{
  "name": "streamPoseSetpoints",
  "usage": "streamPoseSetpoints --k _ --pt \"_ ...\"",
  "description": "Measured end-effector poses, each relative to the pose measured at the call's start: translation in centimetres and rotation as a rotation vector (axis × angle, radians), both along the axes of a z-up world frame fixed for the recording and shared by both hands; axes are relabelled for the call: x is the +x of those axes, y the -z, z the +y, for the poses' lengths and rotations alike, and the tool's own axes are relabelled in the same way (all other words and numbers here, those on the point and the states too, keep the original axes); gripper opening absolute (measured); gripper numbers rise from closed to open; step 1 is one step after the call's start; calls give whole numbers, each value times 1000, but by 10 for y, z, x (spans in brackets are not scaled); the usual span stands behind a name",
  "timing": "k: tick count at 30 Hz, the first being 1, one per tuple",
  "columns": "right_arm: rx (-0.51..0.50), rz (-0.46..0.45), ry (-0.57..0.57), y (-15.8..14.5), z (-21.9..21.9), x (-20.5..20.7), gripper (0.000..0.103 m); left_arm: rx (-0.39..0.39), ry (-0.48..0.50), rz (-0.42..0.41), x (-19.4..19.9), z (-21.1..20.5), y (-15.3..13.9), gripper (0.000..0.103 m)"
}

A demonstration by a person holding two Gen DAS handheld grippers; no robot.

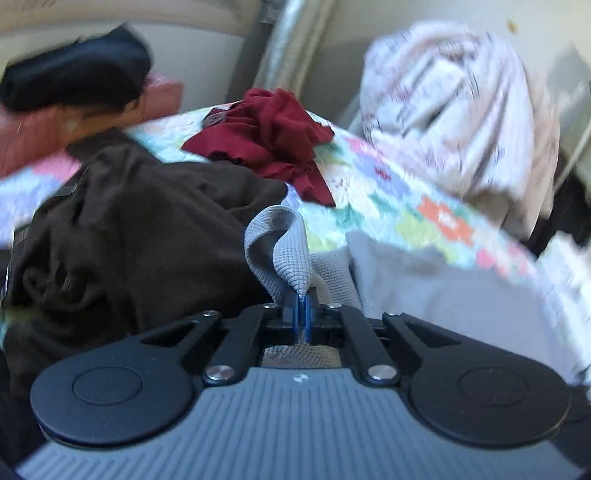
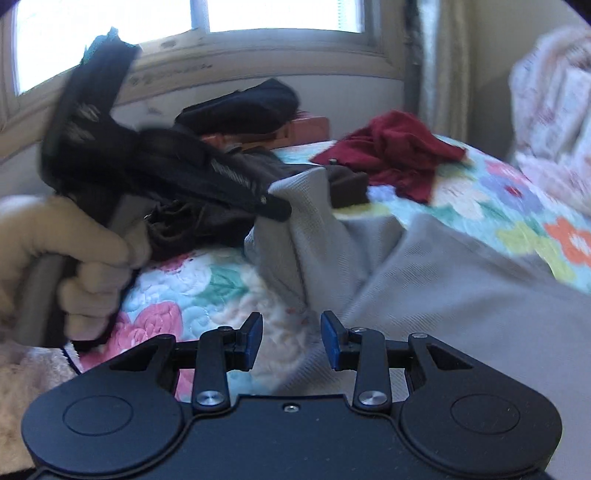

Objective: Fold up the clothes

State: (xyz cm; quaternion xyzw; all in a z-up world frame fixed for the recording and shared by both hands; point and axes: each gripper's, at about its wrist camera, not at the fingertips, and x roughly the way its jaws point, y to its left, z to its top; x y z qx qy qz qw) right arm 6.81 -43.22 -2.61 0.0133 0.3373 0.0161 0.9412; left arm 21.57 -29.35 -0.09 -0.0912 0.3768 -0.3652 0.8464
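A grey knit garment [image 1: 424, 288] lies crumpled over the flowered quilt [image 1: 406, 206]. My left gripper [image 1: 304, 306] is shut on a raised fold of it [image 1: 280, 251], and the cloth shows pinched between the blue pads. In the right wrist view a gloved hand [image 2: 74, 266] holds that left gripper [image 2: 279, 208], which lifts a corner of the grey garment [image 2: 424, 280] off the quilt [image 2: 207, 291]. My right gripper [image 2: 291, 339] hovers low over the garment's near edge, open, with nothing between its blue pads.
A dark brown garment [image 1: 129, 229] is heaped left of the grey one. A crumpled red garment [image 1: 273, 136] lies farther back. A black garment [image 1: 77, 70] rests on pink boxes at the back left. A white printed bundle [image 1: 454, 110] stands at the right. A window [image 2: 277, 14] is behind.
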Motion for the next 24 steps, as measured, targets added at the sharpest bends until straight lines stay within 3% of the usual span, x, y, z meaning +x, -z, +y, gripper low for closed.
streamPoseSetpoints --k 3,6,12,13,15,16,19,24 --pt "-43 9 -10 2 10 15 44 46 1 17 -8 7 4 3" --pt "-160 18 -27 7 23 24 45 67 4 58 -10 10 11 3" --pt "-303 73 -98 29 47 43 51 -10 -29 118 1 18 17 4" --pt "-342 93 -91 34 51 49 48 -11 -25 118 1 18 17 4" --pt "-388 126 -47 38 52 61 32 -3 -17 118 0 15 19 4" --pt "-358 125 -9 36 47 65 9 -1 -17 117 0 15 19 4" --pt "-168 96 93 22 21 66 6 -37 -27 125 2 18 18 5" --pt "69 66 148 10 -14 52 6 -134 -62 198 11 29 22 11"
